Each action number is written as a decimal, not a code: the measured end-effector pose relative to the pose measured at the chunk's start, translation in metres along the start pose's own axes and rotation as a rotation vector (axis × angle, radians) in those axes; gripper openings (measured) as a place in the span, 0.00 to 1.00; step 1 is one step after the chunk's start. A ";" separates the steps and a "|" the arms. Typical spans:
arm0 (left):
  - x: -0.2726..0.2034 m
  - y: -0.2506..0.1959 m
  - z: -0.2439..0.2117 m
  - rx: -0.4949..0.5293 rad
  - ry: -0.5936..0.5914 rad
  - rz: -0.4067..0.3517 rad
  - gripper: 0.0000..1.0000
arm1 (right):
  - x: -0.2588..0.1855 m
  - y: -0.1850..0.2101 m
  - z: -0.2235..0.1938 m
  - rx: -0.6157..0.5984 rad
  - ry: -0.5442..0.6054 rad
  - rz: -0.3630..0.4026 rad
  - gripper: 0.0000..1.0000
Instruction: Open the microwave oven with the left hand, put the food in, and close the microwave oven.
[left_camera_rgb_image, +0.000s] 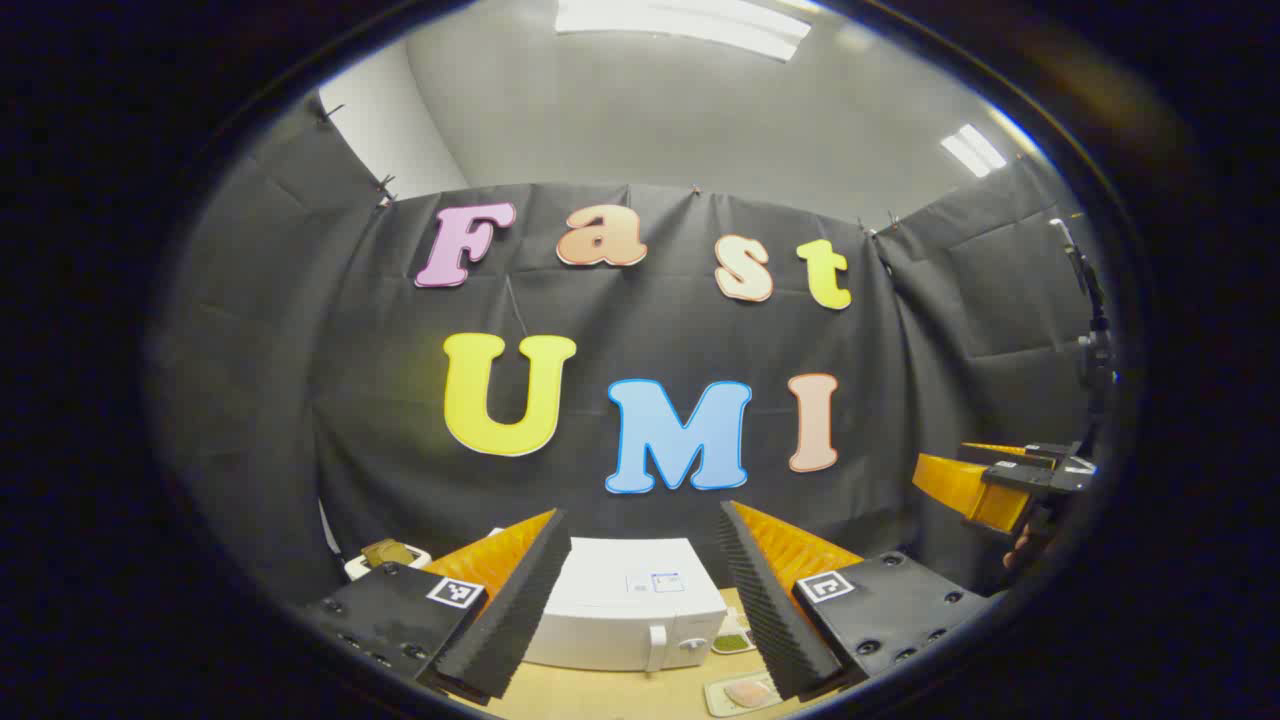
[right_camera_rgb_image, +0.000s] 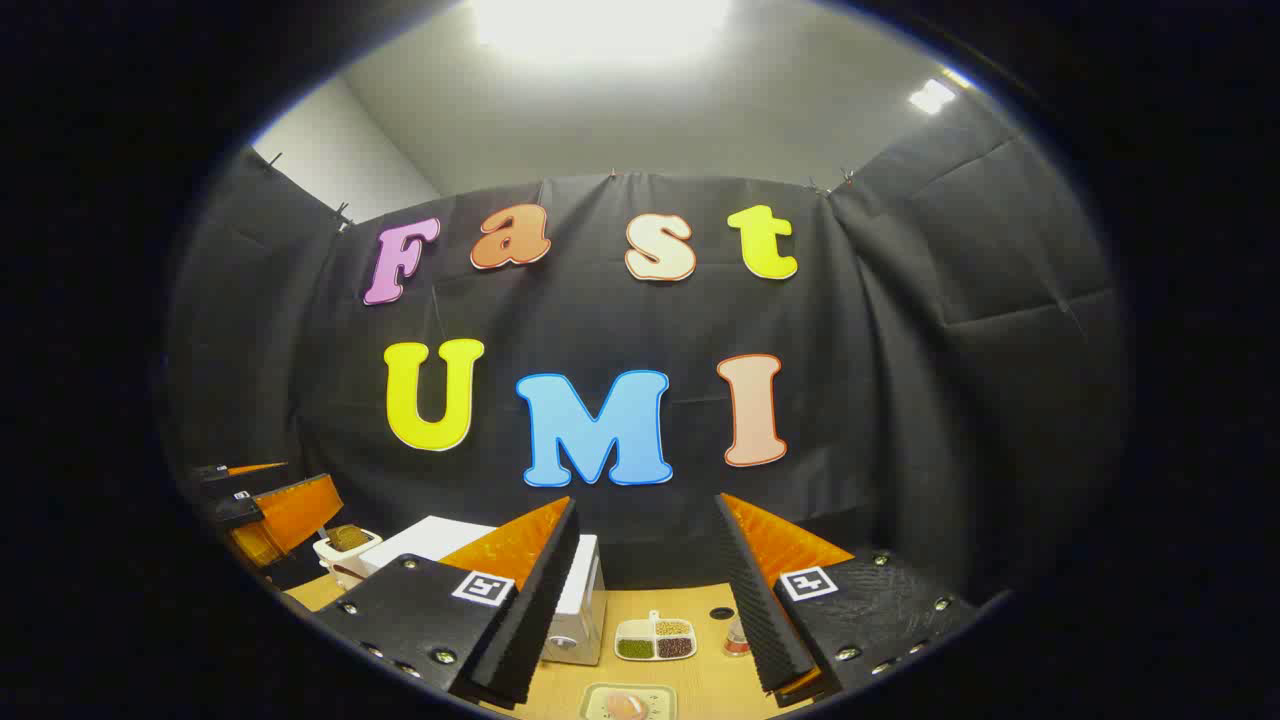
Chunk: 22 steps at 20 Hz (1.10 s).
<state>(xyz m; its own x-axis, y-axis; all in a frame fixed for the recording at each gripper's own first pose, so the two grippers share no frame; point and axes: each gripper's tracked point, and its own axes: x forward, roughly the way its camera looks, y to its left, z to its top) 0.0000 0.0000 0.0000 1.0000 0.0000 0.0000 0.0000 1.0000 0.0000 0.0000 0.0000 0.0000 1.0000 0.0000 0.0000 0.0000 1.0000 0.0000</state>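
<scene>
The white microwave (left_camera_rgb_image: 620, 600) stands on the wooden table with its door shut and its handle (left_camera_rgb_image: 655, 645) on the right side of the front. My left gripper (left_camera_rgb_image: 642, 510) hovers open above and in front of it, holding nothing. In the right gripper view the microwave (right_camera_rgb_image: 585, 590) is partly hidden behind one finger. My right gripper (right_camera_rgb_image: 647, 500) is open and empty too. A pale tray with pinkish food (right_camera_rgb_image: 625, 705) lies at the table's front, also seen in the left gripper view (left_camera_rgb_image: 745, 692). The right gripper (left_camera_rgb_image: 945, 462) hangs at the far right, and the left gripper (right_camera_rgb_image: 310, 472) at the far left.
A divided dish (right_camera_rgb_image: 655, 638) with green and brown portions sits to the right of the microwave, with a small cup-like item (right_camera_rgb_image: 735, 635) beside it. A white container with brown contents (right_camera_rgb_image: 345, 545) stands left of the microwave. The black cloth wall runs close behind.
</scene>
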 end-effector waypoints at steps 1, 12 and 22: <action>0.001 -0.001 -0.002 -0.001 0.004 0.011 0.97 | 0.002 -0.003 -0.003 0.005 0.005 0.012 0.81; 0.017 0.004 -0.010 0.032 -0.004 0.016 0.98 | 0.015 -0.002 -0.020 0.039 0.056 0.007 0.84; 0.039 0.016 -0.060 0.010 0.031 -0.022 0.98 | 0.014 -0.001 -0.031 0.014 0.070 -0.033 0.84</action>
<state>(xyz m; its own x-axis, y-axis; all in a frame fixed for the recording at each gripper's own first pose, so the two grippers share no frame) 0.0390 0.0159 -0.0600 0.9993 -0.0220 -0.0314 0.0223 0.9997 0.0092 0.0143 -0.0008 -0.0312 0.9970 -0.0323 -0.0703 0.0333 0.9994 0.0132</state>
